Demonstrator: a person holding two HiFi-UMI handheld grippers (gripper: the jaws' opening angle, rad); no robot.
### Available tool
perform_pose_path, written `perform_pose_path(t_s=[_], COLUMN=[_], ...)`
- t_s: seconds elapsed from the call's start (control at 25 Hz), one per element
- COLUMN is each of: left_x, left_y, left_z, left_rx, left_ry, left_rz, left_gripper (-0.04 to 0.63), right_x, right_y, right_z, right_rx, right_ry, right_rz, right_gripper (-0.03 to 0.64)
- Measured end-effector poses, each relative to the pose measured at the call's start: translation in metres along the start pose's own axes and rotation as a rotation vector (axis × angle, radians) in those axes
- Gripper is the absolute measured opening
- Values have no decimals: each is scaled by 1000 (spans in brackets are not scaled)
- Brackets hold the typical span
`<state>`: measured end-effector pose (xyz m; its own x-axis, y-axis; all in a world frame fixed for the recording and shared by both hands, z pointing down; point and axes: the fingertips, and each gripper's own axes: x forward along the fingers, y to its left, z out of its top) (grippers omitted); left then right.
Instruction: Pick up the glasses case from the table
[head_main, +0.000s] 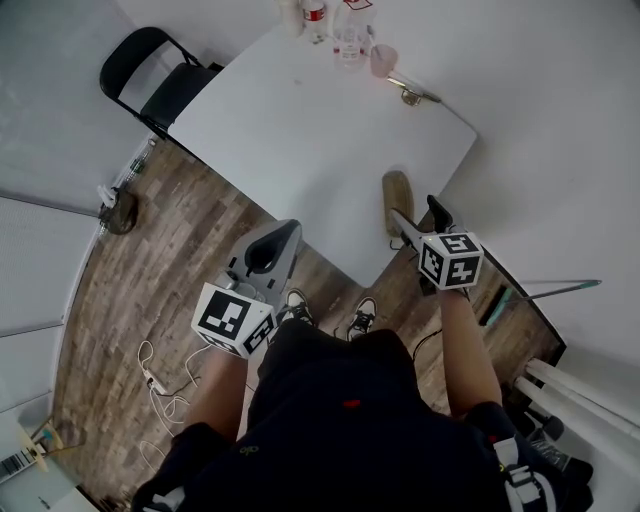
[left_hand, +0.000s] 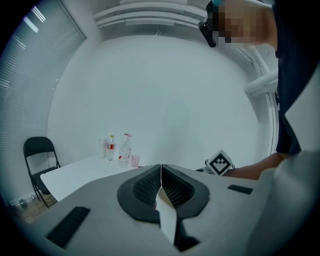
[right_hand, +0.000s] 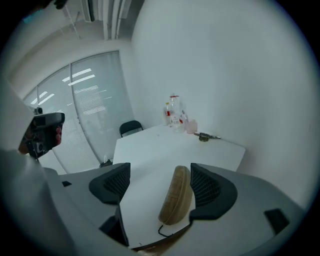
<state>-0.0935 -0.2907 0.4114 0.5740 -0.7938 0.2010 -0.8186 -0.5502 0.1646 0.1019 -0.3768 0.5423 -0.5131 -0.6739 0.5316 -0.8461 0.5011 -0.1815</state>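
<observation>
The tan, oblong glasses case (head_main: 397, 193) lies on the white table (head_main: 300, 130) near its front right corner. My right gripper (head_main: 419, 216) reaches over that corner with its jaws wide open. In the right gripper view the case (right_hand: 176, 194) lies on the tabletop between the jaws, close beside the right pad (right_hand: 204, 186) and well apart from the left one. My left gripper (head_main: 275, 240) hangs in front of the table's near edge, away from the case. Its jaws are shut with nothing between them, as the left gripper view (left_hand: 161, 182) shows.
Bottles and a pink cup (head_main: 345, 40) stand at the table's far end, with a small metal object (head_main: 410, 93) beside them. A black folding chair (head_main: 160, 75) stands at the far left corner. Cables (head_main: 160, 380) lie on the wooden floor. A white wall runs along the right.
</observation>
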Motion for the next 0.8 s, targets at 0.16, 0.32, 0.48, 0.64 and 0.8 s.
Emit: perform_pose_path(t_s=[0.16,0.32,0.48,0.64,0.8], left_x=[-1,0,-8,-16,-14], left_y=[9,20,29,36,33], left_z=[-7,-15,-18,-28,-34], left_rx=[-8,-6,-13,-34,-56], left_ry=[14,38,56,81,98], left_rz=[-3,33,60,74,59], left_gripper=[23,23,23,23,23], right_x=[34,71,95,113,126], right_y=[-20,-44,-57,-57,-53], right_z=[-27,-56,-80,-96,-109], right_rx=[56,95,102,100,129], right_ry=[99,195,295,388,441], right_rz=[-47,-59,-77,-60,-45], right_gripper=[376,379,379,379,380])
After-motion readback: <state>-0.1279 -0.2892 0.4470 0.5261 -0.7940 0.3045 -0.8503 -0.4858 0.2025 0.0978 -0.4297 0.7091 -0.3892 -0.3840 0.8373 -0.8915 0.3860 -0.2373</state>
